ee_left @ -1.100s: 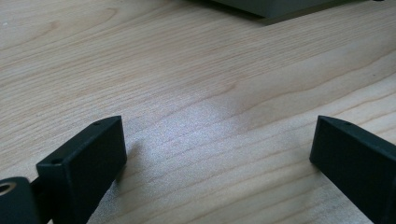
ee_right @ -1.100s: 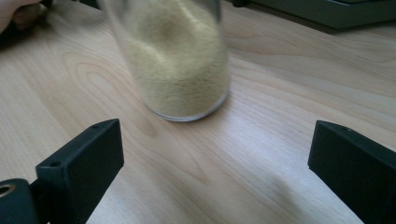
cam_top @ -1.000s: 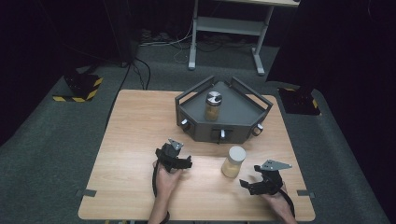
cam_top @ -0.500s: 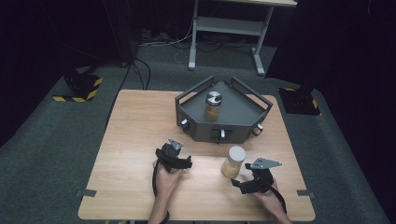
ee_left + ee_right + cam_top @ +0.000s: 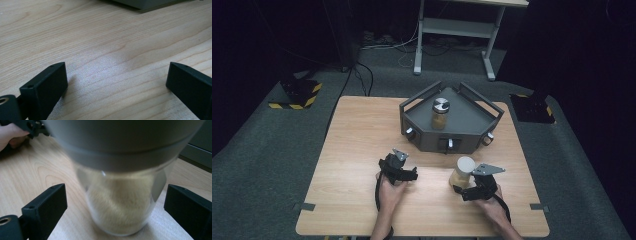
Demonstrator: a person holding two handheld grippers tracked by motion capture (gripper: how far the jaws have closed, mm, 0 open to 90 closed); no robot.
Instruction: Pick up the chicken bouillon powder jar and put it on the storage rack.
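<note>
1. Wooden table (image 5: 357,150) carries a dark grey angular tray (image 5: 472,120) at its far middle and a jar (image 5: 461,172) on the near right
2. Jar near the right gripper (image 5: 460,190): clear glass, pale grainy filling, wide grey lid; it stands upright on the bare wood, just in front of the tray's front wall
3. Right gripper view: the jar (image 5: 120,202) sits between the two black jaws, with a gap visible on each side; the pads do not press the glass. The jaws have just been closing a little, yet they stand spread and grasp nothing
4. Left gripper (image 5: 404,172): held low over the table, left of the jar and apart from it. Its own view shows both jaws wide apart over bare wood (image 5: 105,57), nothing between them
5. Second jar (image 5: 440,113), with a metallic lid, stands upright inside the tray
6. Small knobs show on the tray's front wall
7. Both hands grip their tools from the near edge; the left hand (image 5: 11,133) shows in the right gripper view's upper left corner
</note>
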